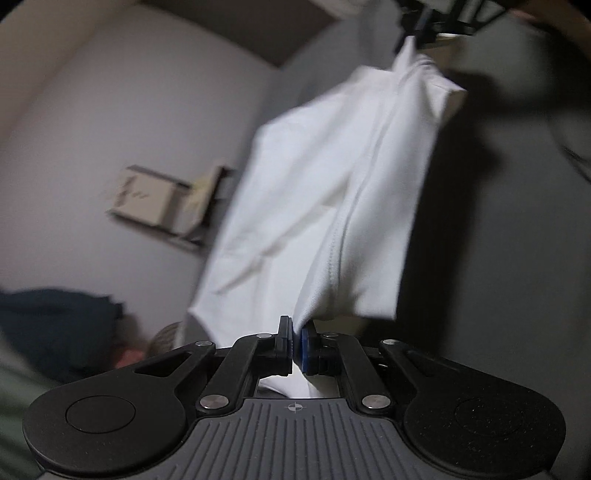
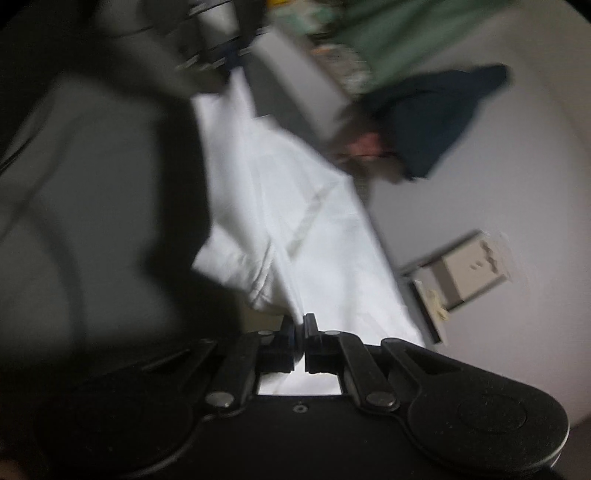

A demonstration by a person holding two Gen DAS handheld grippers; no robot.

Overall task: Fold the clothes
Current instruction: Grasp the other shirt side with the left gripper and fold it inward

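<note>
A white garment (image 1: 321,199) hangs stretched in the air between my two grippers. My left gripper (image 1: 297,343) is shut on one end of it, the cloth pinched between the black and blue pads. In the left wrist view the other gripper (image 1: 421,27) holds the far end at the top. In the right wrist view the same white garment (image 2: 295,221) runs away from my right gripper (image 2: 300,339), which is shut on its near edge. The left gripper (image 2: 218,59) shows blurred at the upper left there.
A dark blue cloth (image 1: 55,328) lies at the lower left, also seen as the dark blue cloth (image 2: 439,118) in the right view. A beige box (image 1: 155,199) sits on the pale surface. A person's grey clothing (image 2: 74,221) fills the left. Green fabric (image 2: 406,37) lies beyond.
</note>
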